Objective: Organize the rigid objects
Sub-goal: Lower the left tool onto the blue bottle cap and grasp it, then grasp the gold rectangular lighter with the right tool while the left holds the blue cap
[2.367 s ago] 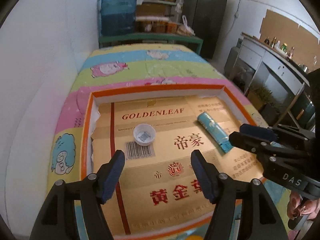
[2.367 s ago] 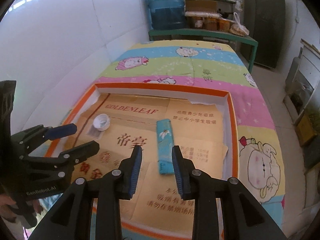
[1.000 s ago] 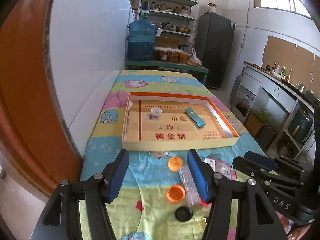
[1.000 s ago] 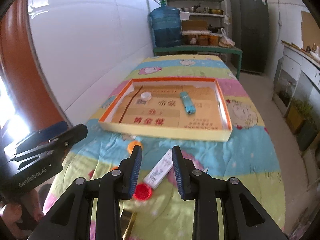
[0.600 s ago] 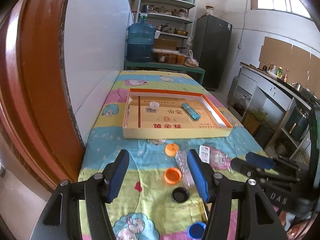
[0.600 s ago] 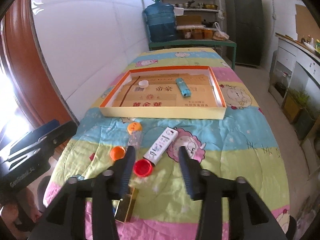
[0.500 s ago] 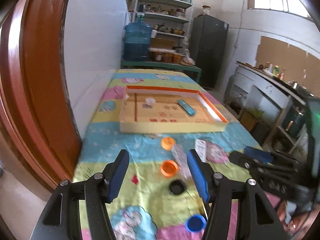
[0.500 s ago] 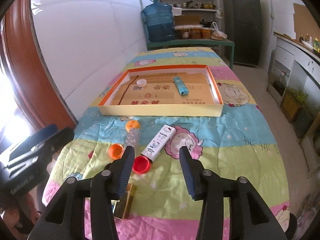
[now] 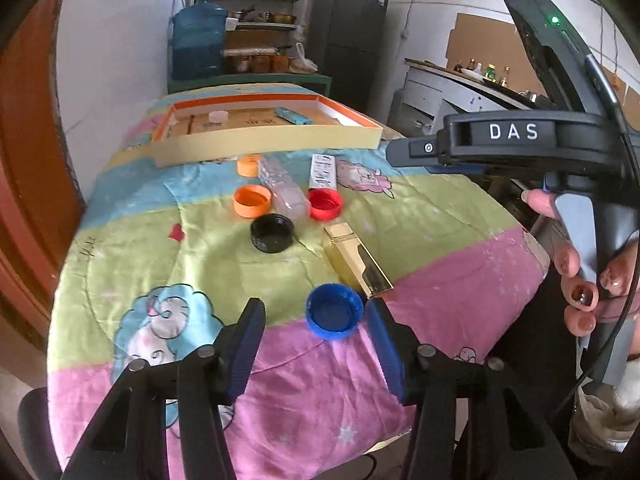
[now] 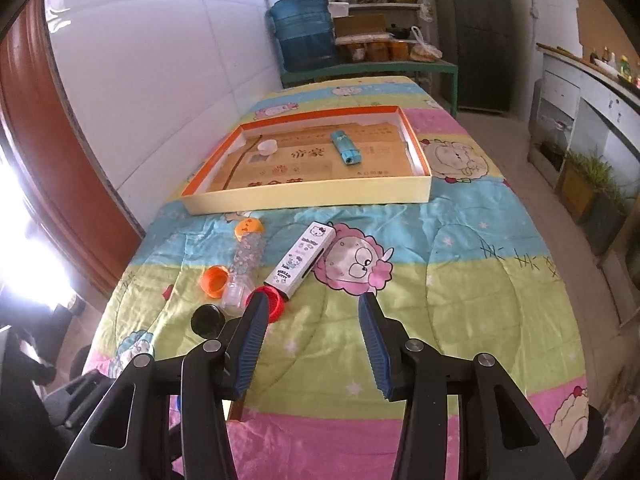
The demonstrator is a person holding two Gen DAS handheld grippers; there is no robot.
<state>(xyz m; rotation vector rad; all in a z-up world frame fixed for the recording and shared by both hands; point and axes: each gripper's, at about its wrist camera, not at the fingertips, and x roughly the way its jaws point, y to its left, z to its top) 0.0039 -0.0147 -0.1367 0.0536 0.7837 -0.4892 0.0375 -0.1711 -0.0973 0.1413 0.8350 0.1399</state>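
2 handheld grippers hang over a table spread with a cartoon-print cloth (image 10: 460, 256). The left gripper (image 9: 316, 344) has just been closing its jaws, yet they stand apart, and the blue bottle cap (image 9: 334, 316) lies open side up on the cloth just ahead of them, nearer the right-hand finger and not pressed by either pad. The right gripper (image 10: 310, 344) has just been opening its jaws; they are parted about halfway with only cloth between them, and its left-hand finger covers part of the red cap (image 10: 274, 306). In the left wrist view the right gripper's body shows at the right edge with a hand (image 9: 580, 276) wrapped around its grip.

Just behind the blue cap, a gold rectangular box (image 9: 356, 260) lies flat on the cloth, one corner close to the cap. Farther back sit a black cap (image 9: 272, 233), an orange cap (image 9: 252, 200), and a clear plastic bottle (image 10: 246, 268) lying on its side with an orange lid (image 10: 249, 227) toward the tray. A white Hello Kitty box (image 10: 300, 260) lies aslant, its near end touching the red cap.

At the far end of the table rests a shallow cardboard tray (image 10: 304, 196) with an orange inner rim. Inside it lie a small white cup (image 10: 267, 147) on the left and a teal tube-shaped object (image 10: 344, 148) toward the right, well apart.
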